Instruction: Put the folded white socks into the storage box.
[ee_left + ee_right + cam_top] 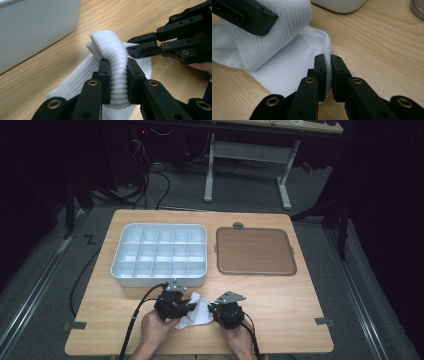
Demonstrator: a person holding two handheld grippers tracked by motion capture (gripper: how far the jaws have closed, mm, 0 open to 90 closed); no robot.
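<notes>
— Left tool (117, 75) first: how does it stand?

— Clenched on a white ribbed knit sock (112, 57). In the left gripper view its two black jaws squeeze the thick ribbed cuff between them, and the cuff bulges up and arches over above the pads.

— And the right tool (328, 67)?

— Also clenched on the sock. In the right gripper view its jaws are nearly together, with a thin fold at the edge of the smoother white fabric pinched between them.

— Where does the sock lie?

— On the pale wooden worktop (280, 305), close to the near edge, between the two tools. From the high view it shows as a white bundle (197, 312) stretched from the left tool (187, 307) to the right tool (212, 310). Part of it rests flat on the wood while the cuff is lifted.

— The hands?

— The person's left hand (155, 327) and right hand (237, 335) come in from the bottom, each wrapped around its tool, the two close together.

— What else sits on the worktop?

— A white plastic tray (159, 279) divided into many square compartments, just beyond the left tool. Beside it, on its right, lies a brown square lid with rounded corners (255, 251), flat on the wood and apart from the tray.
</notes>
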